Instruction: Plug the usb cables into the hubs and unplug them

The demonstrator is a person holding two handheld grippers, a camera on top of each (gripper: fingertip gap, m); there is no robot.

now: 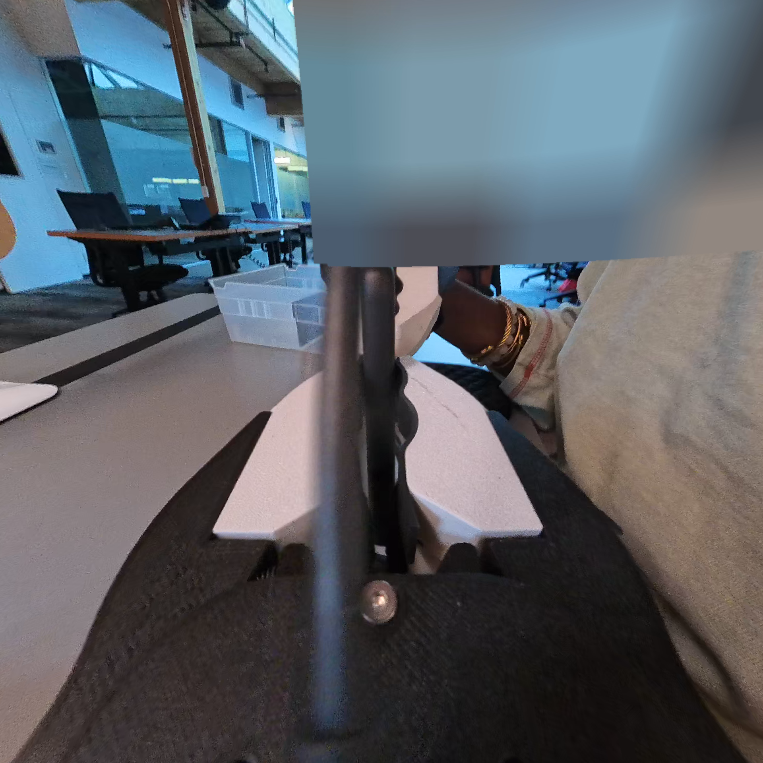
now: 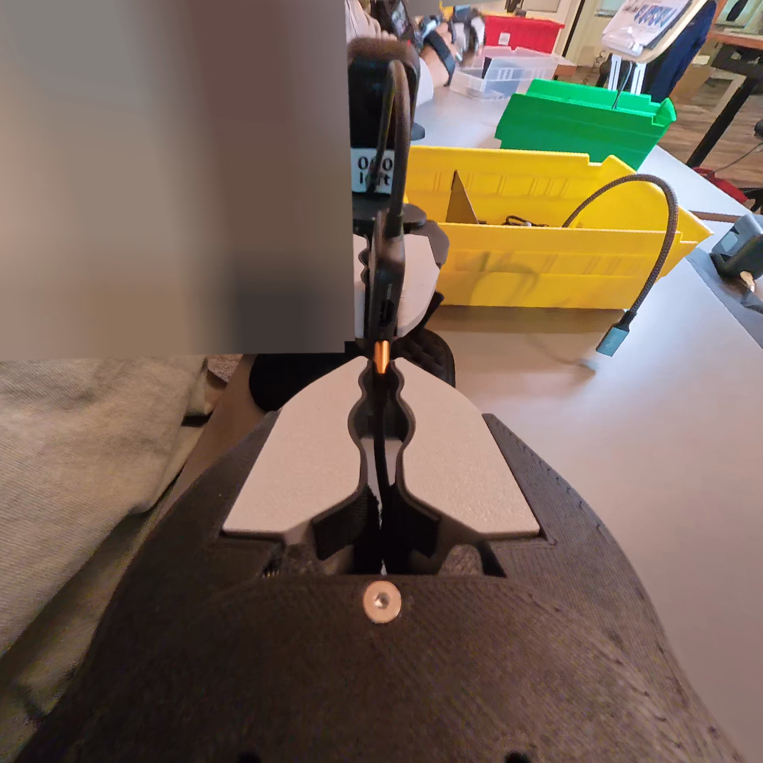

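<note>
My left gripper [image 1: 384, 371] is shut on a slim dark hub [image 1: 380, 454], held edge-on between its white fingers. The hub's grey cable [image 1: 336, 454] runs up close past the camera. In the right wrist view the left gripper [image 2: 384, 313] faces mine with the hub [image 2: 386, 280] and its looped cable [image 2: 402, 124]. My right gripper [image 2: 380, 365] is shut on a black USB cable with an orange plug [image 2: 380, 357]. The plug's tip meets the hub's near end; I cannot tell how deep it sits. The right gripper's white finger [image 1: 415, 313] shows beyond the hub.
A yellow bin [image 2: 536, 264] stands on the grey table [image 2: 578, 454], with a braided cable [image 2: 660, 214] arching out to a loose plug [image 2: 615, 340]. A green bin [image 2: 578, 124], a red bin [image 2: 520, 29] and clear trays [image 1: 264, 309] stand behind. The person's pale sleeve [image 1: 660, 454] is close. The grippers are tip to tip, or close to it.
</note>
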